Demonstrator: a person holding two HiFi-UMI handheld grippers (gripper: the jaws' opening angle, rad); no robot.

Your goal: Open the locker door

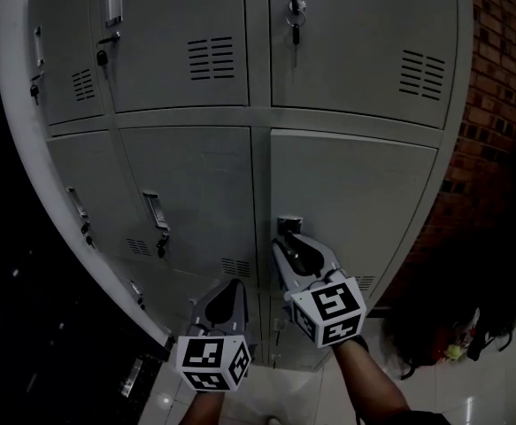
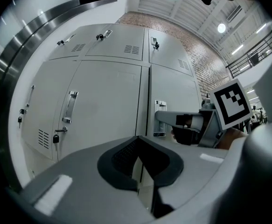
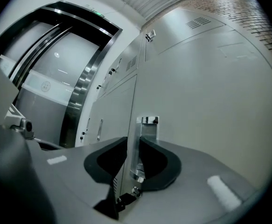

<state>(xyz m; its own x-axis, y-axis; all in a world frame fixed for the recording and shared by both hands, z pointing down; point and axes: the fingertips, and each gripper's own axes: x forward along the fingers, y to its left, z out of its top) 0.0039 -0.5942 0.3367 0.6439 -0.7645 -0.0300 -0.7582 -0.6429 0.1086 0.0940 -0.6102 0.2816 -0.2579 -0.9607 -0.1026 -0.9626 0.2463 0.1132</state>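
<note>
**Right gripper clamped on the locker handle**

In the head view the grey locker door [image 1: 364, 193] fills the lower right of the cabinet and sits flush with its frame – not opened. Its small chrome handle [image 1: 289, 225] is on the door's left edge, just below the middle of the frame. The right gripper [image 1: 288, 237] reaches up to it from the bottom of the picture. In the right gripper view the handle [image 3: 147, 125] stands upright between the two dark pads, and the right gripper [image 3: 135, 146] is clenched on it, one pad against each side.

The left gripper [image 1: 234, 286] hangs lower and to the left, near the seam between the two lower doors and touching nothing. In its own view the left gripper [image 2: 138, 141] has its jaw tips together with nothing between them – the right gripper [image 2: 160, 117] shows at centre right, on the handle [image 2: 160, 104].

A brick wall [image 1: 496, 78] runs down the right edge of the head view.
</note>
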